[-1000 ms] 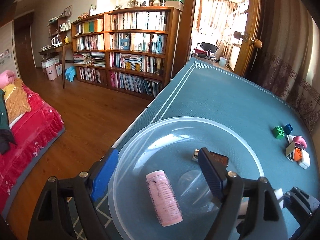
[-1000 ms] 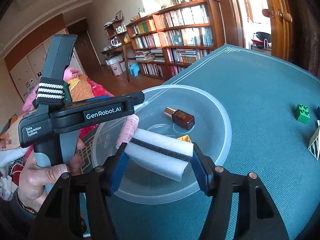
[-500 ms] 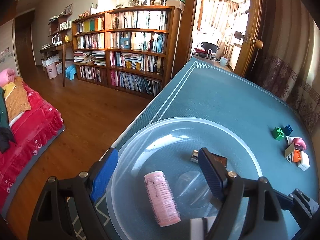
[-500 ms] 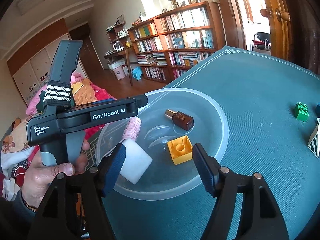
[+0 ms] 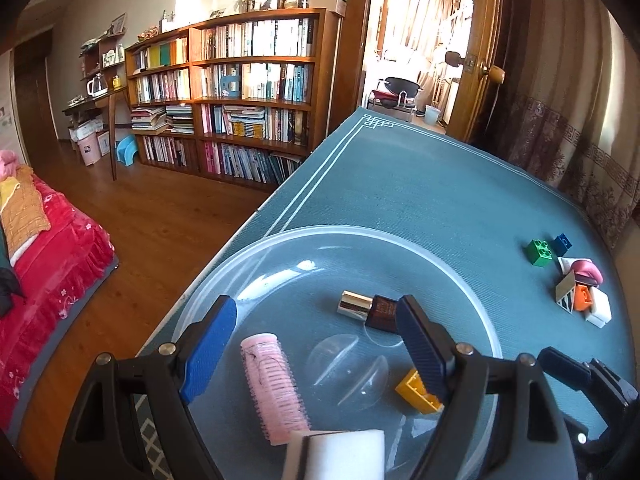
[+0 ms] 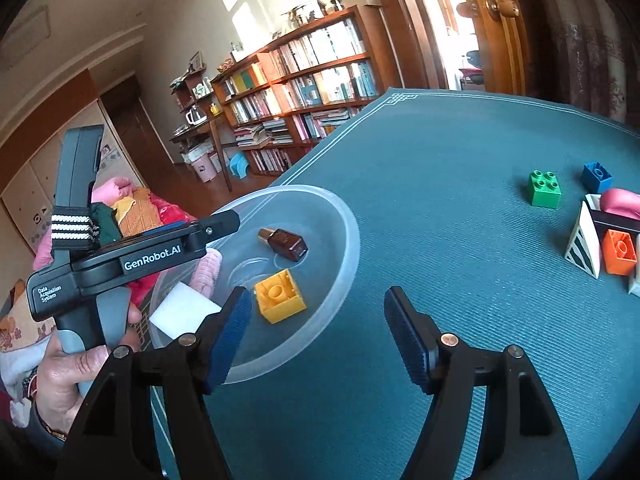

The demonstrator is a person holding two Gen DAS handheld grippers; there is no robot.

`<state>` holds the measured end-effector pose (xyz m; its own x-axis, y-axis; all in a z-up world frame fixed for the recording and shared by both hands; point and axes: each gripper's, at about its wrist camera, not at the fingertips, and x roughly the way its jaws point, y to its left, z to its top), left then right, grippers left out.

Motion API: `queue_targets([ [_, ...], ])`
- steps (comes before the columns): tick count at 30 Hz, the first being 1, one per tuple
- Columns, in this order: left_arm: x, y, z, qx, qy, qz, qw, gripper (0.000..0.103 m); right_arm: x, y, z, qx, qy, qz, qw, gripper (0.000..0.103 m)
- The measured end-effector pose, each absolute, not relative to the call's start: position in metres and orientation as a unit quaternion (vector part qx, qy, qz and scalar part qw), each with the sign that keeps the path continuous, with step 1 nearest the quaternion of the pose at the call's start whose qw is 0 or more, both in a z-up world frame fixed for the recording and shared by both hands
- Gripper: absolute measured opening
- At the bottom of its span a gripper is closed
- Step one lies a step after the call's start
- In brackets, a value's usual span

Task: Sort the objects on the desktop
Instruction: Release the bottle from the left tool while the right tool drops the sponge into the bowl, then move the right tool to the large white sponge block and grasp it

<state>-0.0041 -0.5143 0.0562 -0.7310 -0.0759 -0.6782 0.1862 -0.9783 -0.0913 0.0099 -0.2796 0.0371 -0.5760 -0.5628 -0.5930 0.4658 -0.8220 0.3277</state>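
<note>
Pink roller (image 5: pixel 275 388) lengthwise between claw pads (image 5: pixel 208 354)

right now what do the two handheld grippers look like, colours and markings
Both are black plastic with two fingers, brass-coloured rivets at the joints and ribbed blue pads. The right gripper shows only its fingers. Seen from the side, the left gripper has a grey handle, white "GenRobot.AI" and "Data Acquisition System" lettering, and a black-and-white striped elastic band around its upright rear part. A bracelet shows at the wrist.

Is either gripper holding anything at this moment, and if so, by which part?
Nothing is held. The right gripper is open and empty above the bowl's rim; the white sponge lies inside the bowl. The left gripper is open and empty too.
</note>
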Motion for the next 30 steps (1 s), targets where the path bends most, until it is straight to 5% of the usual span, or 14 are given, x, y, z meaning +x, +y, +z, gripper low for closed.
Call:
queue_targets([
  [30, -0.032, -0.36, 0.062, 0.369, 0.0, -0.927, -0.074, 0.085, -0.009, -0.055, 0.035, 0.344, -0.155, -0.926, -0.008, 0.072],
])
